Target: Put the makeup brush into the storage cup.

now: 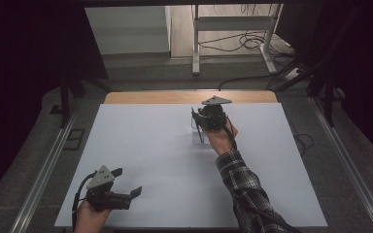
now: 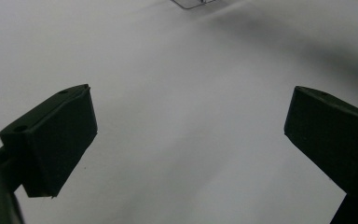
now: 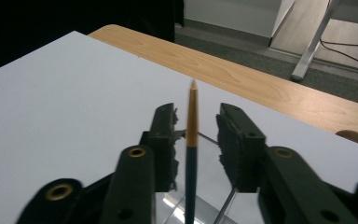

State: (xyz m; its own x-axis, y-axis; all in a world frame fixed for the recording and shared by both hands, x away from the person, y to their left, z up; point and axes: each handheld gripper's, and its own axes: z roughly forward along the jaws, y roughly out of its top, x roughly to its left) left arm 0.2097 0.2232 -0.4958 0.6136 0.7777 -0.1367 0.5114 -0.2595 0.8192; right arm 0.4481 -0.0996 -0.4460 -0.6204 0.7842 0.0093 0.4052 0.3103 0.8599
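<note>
Down near the table's front edge, the left gripper point(image 1: 128, 187) hovers over the white table sheet point(image 1: 165, 165), jaws spread wide with nothing between them. Farther off, the right gripper point(image 3: 196, 140) stands partly parted; a dark-bodied pencil point(image 3: 191, 154) rises upright in the gap, tip up, neither pad pressing it, above a clear container point(image 3: 214, 205) on the sheet.

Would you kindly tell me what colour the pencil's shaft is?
Dark green shaft, tan sharpened end on the pencil; right gripper view.
</note>
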